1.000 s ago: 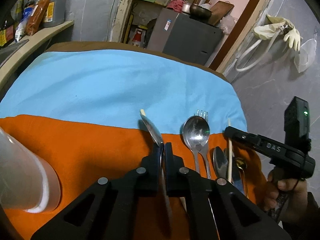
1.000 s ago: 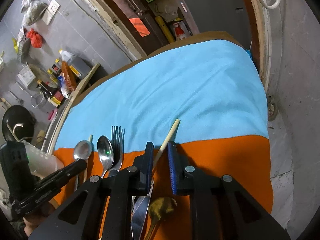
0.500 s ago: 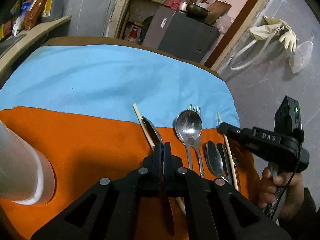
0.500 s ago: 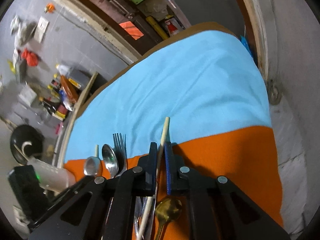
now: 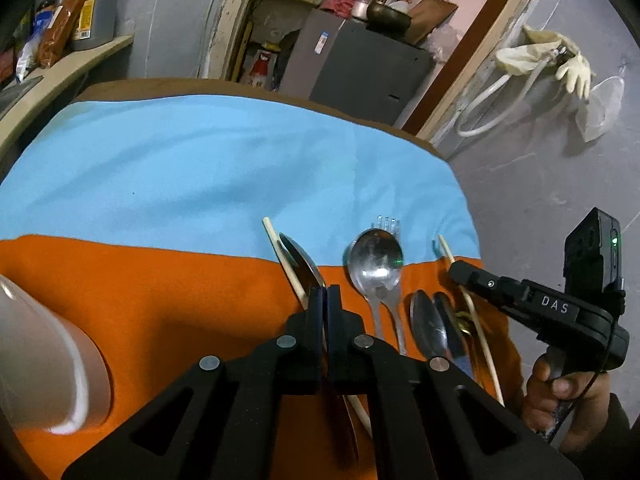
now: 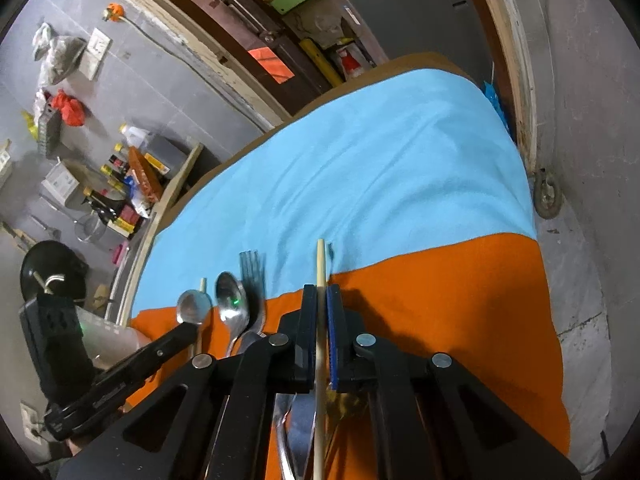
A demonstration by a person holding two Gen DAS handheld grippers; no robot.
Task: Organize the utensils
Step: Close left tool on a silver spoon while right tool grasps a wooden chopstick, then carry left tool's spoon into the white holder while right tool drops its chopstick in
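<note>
- In the left wrist view, the left gripper (image 5: 325, 294) is seen at lower centre, its jaws clenched on the blade of a table knife (image 5: 302, 262) whose rounded tip reaches up to the seam between orange and blue.
- A pale chopstick (image 5: 285, 261) is laid just beside the knife on its left, slanting toward the upper left.
- A translucent cup (image 5: 48, 360) is seen at the lower left edge, resting on the orange cloth (image 5: 160, 300).
- To the right of the left gripper, a large spoon (image 5: 375, 260) is laid over a fork (image 5: 387, 224), with only the tines showing above the bowl; a smaller spoon (image 5: 428, 322) is placed lower right of it.
- In the right wrist view, the right gripper (image 6: 319, 296) is seen at lower centre, its jaws grasping a second chopstick (image 6: 320, 264), which is pointed straight up the frame onto the blue cloth (image 6: 360, 180).
- A gold-coloured utensil (image 6: 348, 402) is partly hidden beneath the right gripper.
- Farther back, the blue cloth is spread over the rest of the tabletop (image 5: 132, 87), whose brown edge shows at the far side.
</note>
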